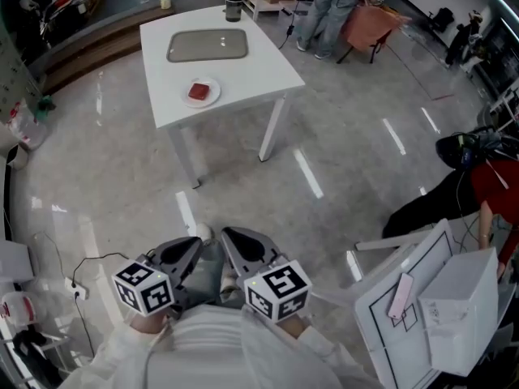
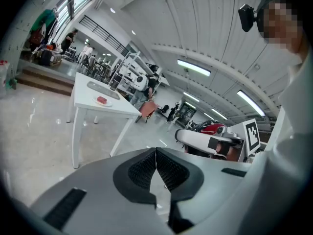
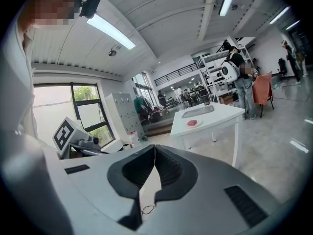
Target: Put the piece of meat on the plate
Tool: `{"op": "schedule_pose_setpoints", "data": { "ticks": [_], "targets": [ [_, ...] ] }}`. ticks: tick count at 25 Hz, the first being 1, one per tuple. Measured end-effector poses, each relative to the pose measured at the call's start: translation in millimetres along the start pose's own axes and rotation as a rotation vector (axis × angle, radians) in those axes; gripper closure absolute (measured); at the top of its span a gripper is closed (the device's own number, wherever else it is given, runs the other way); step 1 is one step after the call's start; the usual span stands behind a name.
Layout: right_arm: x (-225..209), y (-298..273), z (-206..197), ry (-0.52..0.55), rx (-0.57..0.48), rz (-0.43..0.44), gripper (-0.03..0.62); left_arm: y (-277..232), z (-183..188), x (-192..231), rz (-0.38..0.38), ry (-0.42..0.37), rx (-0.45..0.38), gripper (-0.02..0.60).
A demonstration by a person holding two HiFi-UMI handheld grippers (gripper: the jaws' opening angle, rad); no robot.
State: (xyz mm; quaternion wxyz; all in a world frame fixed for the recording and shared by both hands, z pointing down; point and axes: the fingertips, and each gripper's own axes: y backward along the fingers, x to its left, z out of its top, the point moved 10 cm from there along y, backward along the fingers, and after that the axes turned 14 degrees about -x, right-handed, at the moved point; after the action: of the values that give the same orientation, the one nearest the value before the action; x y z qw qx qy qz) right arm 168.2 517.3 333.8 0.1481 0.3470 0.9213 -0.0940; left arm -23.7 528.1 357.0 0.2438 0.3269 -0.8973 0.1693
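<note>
Both claws are drawn in against the person's body, well apart from the white square table (image 1: 251, 75). The left gripper (image 1: 188, 248) has its ribbed jaws pressed together on nothing, and the right gripper (image 1: 240, 241) is the same in its own view: tips meeting, nothing between them.

The red piece of meat (image 1: 199, 92) already lies on the small round white plate (image 1: 216, 96), which sits near the tabletop's near edge, toward its left corner. A flat grey rectangular tray (image 1: 208, 45) lies behind it, and a dark cylindrical bottle (image 1: 233, 0) stands at the far edge.

With the meat seemingly in place, the main risk is needless handling. A further reach could nudge the light plate off the near edge or drag the meat from it. A loose cable lies on the glossy floor near the person's left and could catch a foot on the walk in.

From this far away the meat is a small red patch. Whether it lies wholly inside the rim or overhangs it cannot be told. The person's hands are hidden beneath the marker cubes.
</note>
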Motion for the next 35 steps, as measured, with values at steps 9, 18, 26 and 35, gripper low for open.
{"op": "schedule_pose_setpoints", "data": {
  "ticks": [9, 18, 26, 35],
  "targets": [
    [-50, -105, 30, -0.012, -0.024, -0.066, 0.579, -72, 74, 79, -0.068, 0.019, 0.022, 0.571],
    [-74, -191, 56, 0.012, -0.036, -0.142, 0.579, -121, 128, 150, -0.133, -0.002, 0.100, 0.571],
    [-86, -225, 57, -0.016, -0.004, -0.172, 0.579, -142, 148, 179, -0.147, 0.025, 0.113, 0.571],
    [-116, -271, 56, -0.043, 0.054, -0.138, 0.579, -167, 167, 212, -0.084, 0.042, 0.108, 0.571]
  ]
}}
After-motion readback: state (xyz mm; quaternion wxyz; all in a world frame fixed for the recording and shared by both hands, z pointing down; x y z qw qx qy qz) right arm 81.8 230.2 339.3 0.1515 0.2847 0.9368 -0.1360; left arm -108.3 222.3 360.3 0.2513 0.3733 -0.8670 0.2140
